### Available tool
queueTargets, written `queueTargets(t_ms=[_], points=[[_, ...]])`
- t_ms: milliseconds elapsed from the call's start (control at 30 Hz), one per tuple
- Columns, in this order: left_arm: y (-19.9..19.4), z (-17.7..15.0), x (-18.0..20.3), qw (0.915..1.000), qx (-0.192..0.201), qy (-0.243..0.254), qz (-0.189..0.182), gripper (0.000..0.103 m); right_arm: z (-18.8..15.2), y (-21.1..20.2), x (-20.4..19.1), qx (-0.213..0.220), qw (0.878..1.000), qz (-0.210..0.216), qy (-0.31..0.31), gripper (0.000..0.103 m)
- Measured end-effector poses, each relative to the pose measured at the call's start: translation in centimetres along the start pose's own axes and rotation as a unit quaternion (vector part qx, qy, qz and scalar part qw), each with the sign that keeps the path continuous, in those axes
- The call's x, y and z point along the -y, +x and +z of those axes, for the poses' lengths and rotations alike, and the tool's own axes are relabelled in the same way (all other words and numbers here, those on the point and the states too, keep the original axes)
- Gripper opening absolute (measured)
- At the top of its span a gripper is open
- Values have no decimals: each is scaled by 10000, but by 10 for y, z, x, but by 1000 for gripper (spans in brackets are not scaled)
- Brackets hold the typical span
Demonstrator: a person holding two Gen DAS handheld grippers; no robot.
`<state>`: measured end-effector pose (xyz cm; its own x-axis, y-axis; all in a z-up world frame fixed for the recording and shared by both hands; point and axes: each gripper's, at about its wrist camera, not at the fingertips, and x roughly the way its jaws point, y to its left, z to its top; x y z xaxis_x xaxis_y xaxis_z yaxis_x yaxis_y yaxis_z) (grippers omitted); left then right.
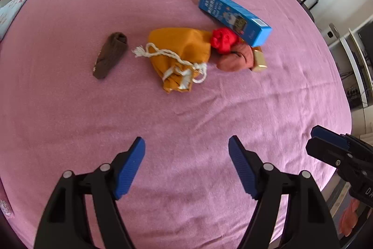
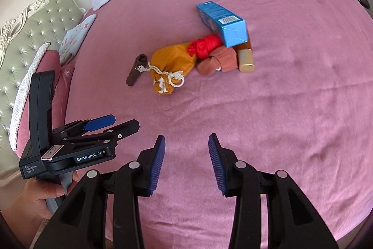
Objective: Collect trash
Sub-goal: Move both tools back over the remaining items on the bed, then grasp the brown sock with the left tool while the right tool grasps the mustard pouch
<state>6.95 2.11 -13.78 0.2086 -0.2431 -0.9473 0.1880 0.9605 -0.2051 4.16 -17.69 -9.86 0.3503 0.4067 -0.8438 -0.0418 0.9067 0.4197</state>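
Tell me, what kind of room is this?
Most likely a bedroom. The things lie on a wide pink bedspread, a tufted padded headboard stands at one end, and a flowered pillow rests beside it.

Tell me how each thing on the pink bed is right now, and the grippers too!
Left hand-held gripper: open, empty.
Right hand-held gripper: open, empty.
Orange pouch: lying down, drawstring loose.
Blue box: closed, one end propped on the pile.
Brown sock: rolled, lying apart.
Red cloth: bunched up.
Gold bottle: lying down, partly under the box.
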Motion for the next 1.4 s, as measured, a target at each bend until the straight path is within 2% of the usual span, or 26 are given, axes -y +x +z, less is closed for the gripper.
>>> queueTargets(t_ms=[200,267,367,500,667,833,1000,1033,1100,1167,1400], points=[[21,33,-36,9994,12,-322,108,76,42,43,-13,-250,9993,82,-247,42],[31,42,-46,9991,1,-409,114,77,54,57,-14,-305,9991,81,-281,49],[46,56,-58,9988,-34,-448,209,77,67,75,-15,-393,9988,100,-283,51],[68,75,-74,9981,-108,-523,322,77,80,97,-16,-482,9984,106,-287,54],[94,103,-95,9972,-148,-525,518,77,94,118,-16,-476,9987,62,-193,66],[118,128,-109,9967,-275,-428,625,77,102,137,-15,-602,9981,-48,-114,68],[132,140,-114,9966,-366,-402,623,68,103,150,-17,-744,9972,-17,-22,68],[131,140,-112,9968,-340,-352,635,64,102,151,-17,-765,9971,-14,-2,69],[127,138,-109,9973,-296,-260,626,45,102,154,-18,-799,9968,3,48,70],[122,135,-109,9980,-318,-272,466,14,102,156,-19,-832,9965,-20,70,71],[100,115,-120,9965,-248,-769,-214,11,113,180,-27,-989,9946,-210,228,73]])
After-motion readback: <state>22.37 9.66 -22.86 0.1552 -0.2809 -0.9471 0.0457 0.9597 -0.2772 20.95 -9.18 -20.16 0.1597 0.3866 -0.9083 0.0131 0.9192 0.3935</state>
